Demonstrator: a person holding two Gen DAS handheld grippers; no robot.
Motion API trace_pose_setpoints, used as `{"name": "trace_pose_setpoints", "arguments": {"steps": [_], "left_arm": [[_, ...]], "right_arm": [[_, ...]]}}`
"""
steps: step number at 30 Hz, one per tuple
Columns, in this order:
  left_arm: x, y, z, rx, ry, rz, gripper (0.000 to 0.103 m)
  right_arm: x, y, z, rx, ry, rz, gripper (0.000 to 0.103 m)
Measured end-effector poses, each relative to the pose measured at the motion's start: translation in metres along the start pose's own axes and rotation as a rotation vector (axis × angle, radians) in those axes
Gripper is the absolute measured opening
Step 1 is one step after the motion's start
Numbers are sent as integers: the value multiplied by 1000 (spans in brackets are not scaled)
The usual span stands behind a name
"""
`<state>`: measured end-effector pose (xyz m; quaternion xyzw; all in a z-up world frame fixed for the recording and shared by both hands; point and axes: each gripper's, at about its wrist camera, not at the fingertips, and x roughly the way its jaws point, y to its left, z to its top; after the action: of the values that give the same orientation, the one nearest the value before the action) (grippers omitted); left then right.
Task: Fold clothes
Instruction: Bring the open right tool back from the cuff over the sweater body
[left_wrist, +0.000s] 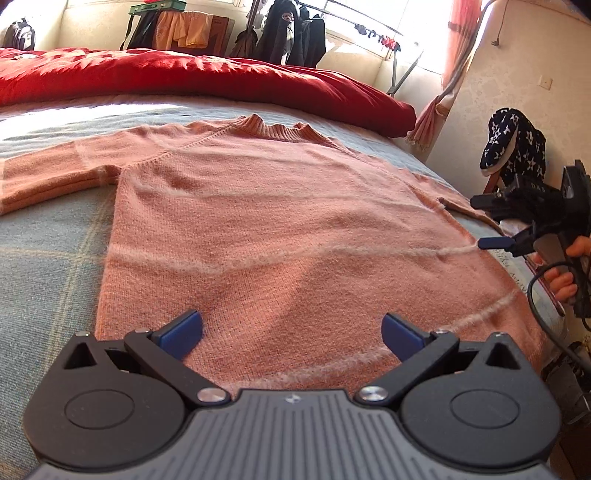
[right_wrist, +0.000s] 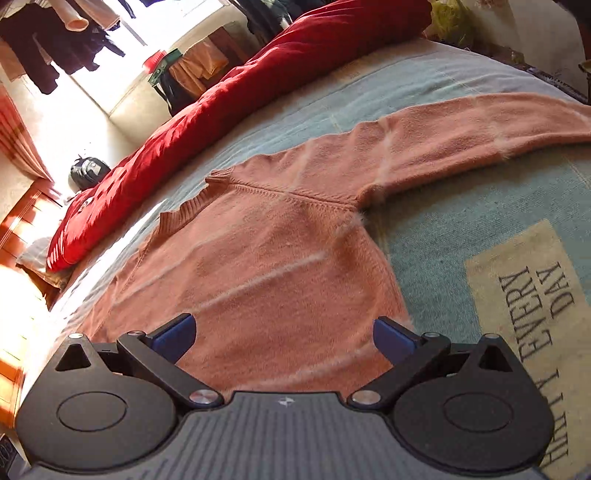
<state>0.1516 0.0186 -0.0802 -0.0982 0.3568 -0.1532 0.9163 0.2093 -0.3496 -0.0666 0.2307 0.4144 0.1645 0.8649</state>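
A pink knit sweater (left_wrist: 266, 206) with thin pale stripes lies flat, collar away from me, on a blue-grey blanket (left_wrist: 44, 266). One sleeve (left_wrist: 55, 177) stretches out to the left. My left gripper (left_wrist: 291, 332) hovers open over the hem, nothing between its blue pads (left_wrist: 183, 330). A hand holds my right gripper (left_wrist: 487, 223) at the sweater's right edge, open, with its lower finger (left_wrist: 495, 243) low over the side seam. In the right wrist view the sweater (right_wrist: 266, 266) fills the middle, a sleeve (right_wrist: 461, 129) runs right, and the right gripper (right_wrist: 284, 336) is open above the hem.
A red duvet (left_wrist: 207, 77) is bunched along the far side of the bed. A star-patterned garment (left_wrist: 517, 144) hangs by the wall on the right. Clothes hang on a rack (left_wrist: 291, 33) near the window. A printed patch (right_wrist: 535, 332) marks the blanket.
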Motion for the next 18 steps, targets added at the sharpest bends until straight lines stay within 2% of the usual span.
{"name": "trace_pose_setpoints", "arguments": {"steps": [5,8,10,13,15,18], "left_arm": [[-10,-3,-2,-27,7,15,102],[-20,-4,-6,-21,9,44,102],[-29,-3,-7,-19,-1,73,102],[-45,1,-6,-10,-18,138,102],[-56,7,-5,-10,-31,182,102],[-70,13,-7,7,-42,239,102]], "right_arm": [[8,63,-15,-113,28,109,103],[36,112,-14,-236,50,117,103],[58,141,-16,-341,50,91,103],[95,173,-26,-518,17,-55,103],[120,181,-39,-606,41,-150,103],[125,175,-62,-677,33,-176,103]]}}
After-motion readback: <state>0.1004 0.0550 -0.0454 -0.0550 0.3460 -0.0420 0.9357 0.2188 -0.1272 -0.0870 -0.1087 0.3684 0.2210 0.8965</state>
